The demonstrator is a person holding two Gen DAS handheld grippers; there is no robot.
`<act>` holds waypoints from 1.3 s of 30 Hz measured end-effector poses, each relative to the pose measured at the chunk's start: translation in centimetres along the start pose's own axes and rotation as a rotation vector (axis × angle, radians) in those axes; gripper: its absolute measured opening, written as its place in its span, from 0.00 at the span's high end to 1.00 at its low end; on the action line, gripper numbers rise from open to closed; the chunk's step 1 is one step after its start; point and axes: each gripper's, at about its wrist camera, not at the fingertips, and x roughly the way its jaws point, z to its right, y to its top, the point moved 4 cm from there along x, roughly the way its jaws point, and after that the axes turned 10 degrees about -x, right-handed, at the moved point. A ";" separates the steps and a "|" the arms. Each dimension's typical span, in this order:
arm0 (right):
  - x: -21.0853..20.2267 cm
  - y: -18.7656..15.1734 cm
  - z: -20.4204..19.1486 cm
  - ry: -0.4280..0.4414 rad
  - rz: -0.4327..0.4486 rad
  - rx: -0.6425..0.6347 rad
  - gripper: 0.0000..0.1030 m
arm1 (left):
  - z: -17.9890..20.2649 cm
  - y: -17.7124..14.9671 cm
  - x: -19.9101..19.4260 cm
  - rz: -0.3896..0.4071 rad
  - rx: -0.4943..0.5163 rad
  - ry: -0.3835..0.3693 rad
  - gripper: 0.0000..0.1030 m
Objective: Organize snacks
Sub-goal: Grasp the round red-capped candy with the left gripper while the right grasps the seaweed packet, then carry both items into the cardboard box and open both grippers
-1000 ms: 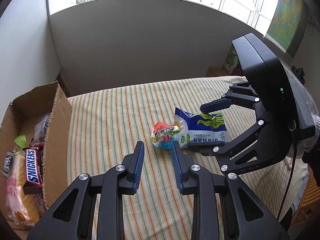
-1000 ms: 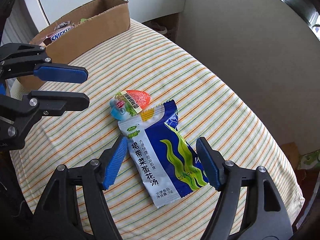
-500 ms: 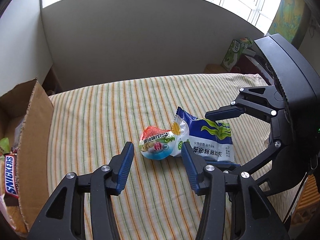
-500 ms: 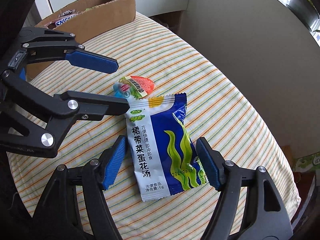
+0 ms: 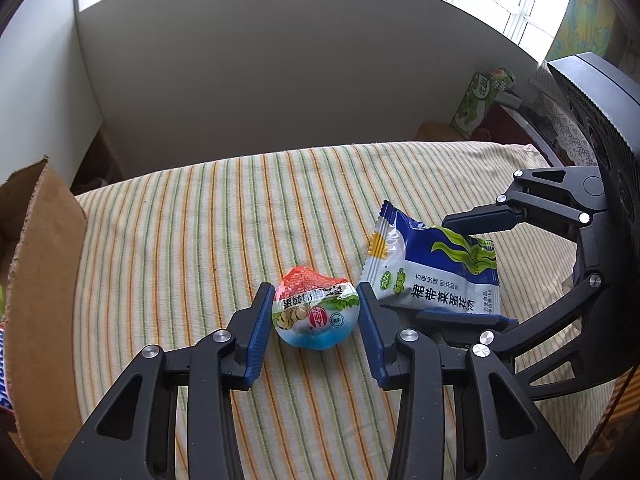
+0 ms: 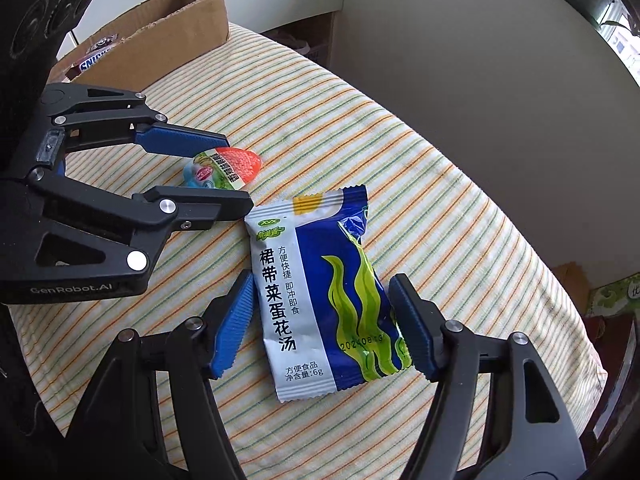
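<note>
The left gripper (image 5: 312,320) has black arms w/ ridged blue pads; its jaws are closing around a small round jelly cup (image 5: 314,312) – shiny foil lid, red on top, blue plastic below. Left pad looks to touch it, right pad has a thin gap. The right gripper (image 6: 324,320) is closing too, pads on both sides of a flat, crinkly blue & white soup packet (image 6: 324,292) w/ green wavy lines – not squeezed yet. Both lie on soft striped cloth (image 5: 192,240). Far left sits a brown cardboard box (image 6: 160,44).
</note>
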 end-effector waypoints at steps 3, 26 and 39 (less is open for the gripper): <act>-0.6 -0.8 0.7 -0.006 0.002 0.030 0.38 | 0.1 -0.2 -0.1 0.006 0.005 0.001 0.62; -5.0 0.4 0.2 -0.054 0.055 0.090 0.59 | 0.1 -1.1 -6.0 0.111 0.035 0.031 0.66; -9.9 7.5 -4.0 -0.028 0.156 0.028 0.59 | -5.6 -1.0 -12.7 0.202 -0.020 0.074 0.66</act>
